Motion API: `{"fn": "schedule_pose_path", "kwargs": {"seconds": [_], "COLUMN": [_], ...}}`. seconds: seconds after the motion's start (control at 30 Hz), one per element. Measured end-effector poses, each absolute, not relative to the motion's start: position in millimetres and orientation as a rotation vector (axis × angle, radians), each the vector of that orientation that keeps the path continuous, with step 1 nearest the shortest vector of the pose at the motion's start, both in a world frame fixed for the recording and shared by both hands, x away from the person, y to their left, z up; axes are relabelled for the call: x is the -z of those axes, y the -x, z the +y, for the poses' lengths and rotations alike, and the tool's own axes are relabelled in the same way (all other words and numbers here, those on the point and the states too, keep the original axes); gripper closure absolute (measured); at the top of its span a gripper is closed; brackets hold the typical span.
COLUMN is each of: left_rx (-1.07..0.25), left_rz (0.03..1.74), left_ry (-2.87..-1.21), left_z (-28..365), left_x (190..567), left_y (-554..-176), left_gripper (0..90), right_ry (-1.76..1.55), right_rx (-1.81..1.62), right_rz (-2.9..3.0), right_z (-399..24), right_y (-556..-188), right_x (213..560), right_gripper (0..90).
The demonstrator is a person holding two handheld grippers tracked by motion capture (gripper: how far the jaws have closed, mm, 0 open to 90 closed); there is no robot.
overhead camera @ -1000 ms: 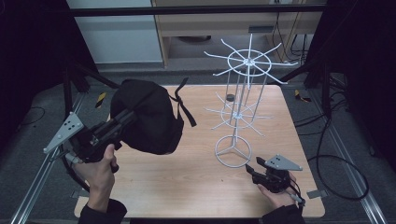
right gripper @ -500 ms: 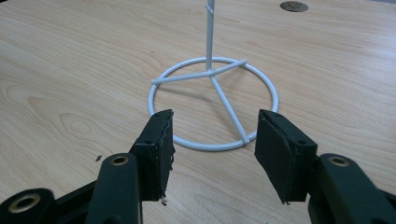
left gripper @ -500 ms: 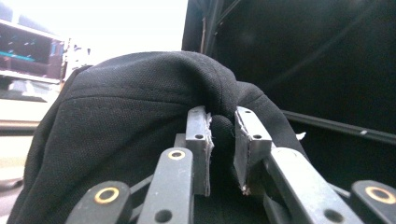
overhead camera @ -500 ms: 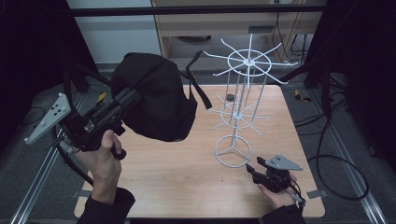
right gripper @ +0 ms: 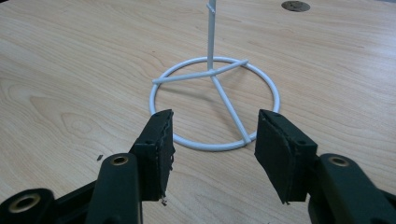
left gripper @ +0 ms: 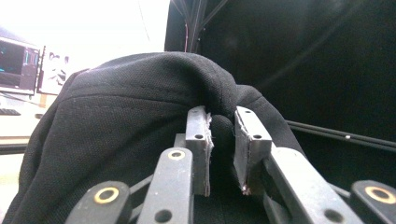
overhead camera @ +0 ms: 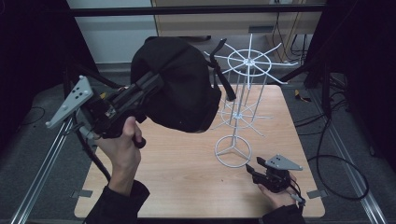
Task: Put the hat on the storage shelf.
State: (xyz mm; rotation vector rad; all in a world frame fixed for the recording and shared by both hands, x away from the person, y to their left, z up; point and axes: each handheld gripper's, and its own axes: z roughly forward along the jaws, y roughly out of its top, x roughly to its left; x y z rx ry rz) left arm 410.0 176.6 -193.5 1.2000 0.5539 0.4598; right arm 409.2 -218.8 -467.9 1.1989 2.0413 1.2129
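Left gripper point(overhead camera: 154, 84) raised, jaws clamped; right gripper point(right gripper: 212, 140) low, jaws apart

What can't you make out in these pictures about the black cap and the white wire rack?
- High view: the black fabric cap covers the left tool tips and part of the white wire rack.
- Left gripper view: the cap blocks the rack; the background is overexposed.
- Right gripper view: the top edge cuts off the rack above its ring base.

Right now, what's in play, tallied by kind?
Black caps: 1
White wire racks: 1
Handheld grippers: 2, left gripper and right gripper
Total: 4
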Motion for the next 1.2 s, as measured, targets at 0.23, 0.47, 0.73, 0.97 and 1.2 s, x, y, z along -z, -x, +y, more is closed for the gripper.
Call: {"fn": "schedule_pose_path", "kwargs": {"seconds": [0.23, 0.47, 0.73, 0.97, 1.2], "left_rx": [-0.444, -0.408, -0.385, -0.389, -0.381], "left_rz": [0.587, 0.632, 0.686, 0.715, 0.727], "left_ry": [-1.257, -1.290, -1.351, -1.451, -1.506], "left_z": [162, 162, 163, 160, 162], "left_x": [203, 222, 252, 275, 291], "left_y": [-425, -436, -448, -455, -460], "left_gripper": [76.5, 76.1, 74.9, 73.4, 71.8], "right_ry": [-1.199, -1.196, -1.197, -1.199, -1.197], "right_rx": [-1.216, -1.215, -1.208, -1.209, -1.208], "right_rz": [2.047, 2.052, 2.055, 2.055, 2.053], "right_z": [-218, -217, -217, -217, -217], "right_y": [-409, -409, -410, -410, -410], "right_x": [468, 468, 469, 469, 469], "right_gripper": [46.9, 46.9, 46.3, 45.9, 45.6]}}
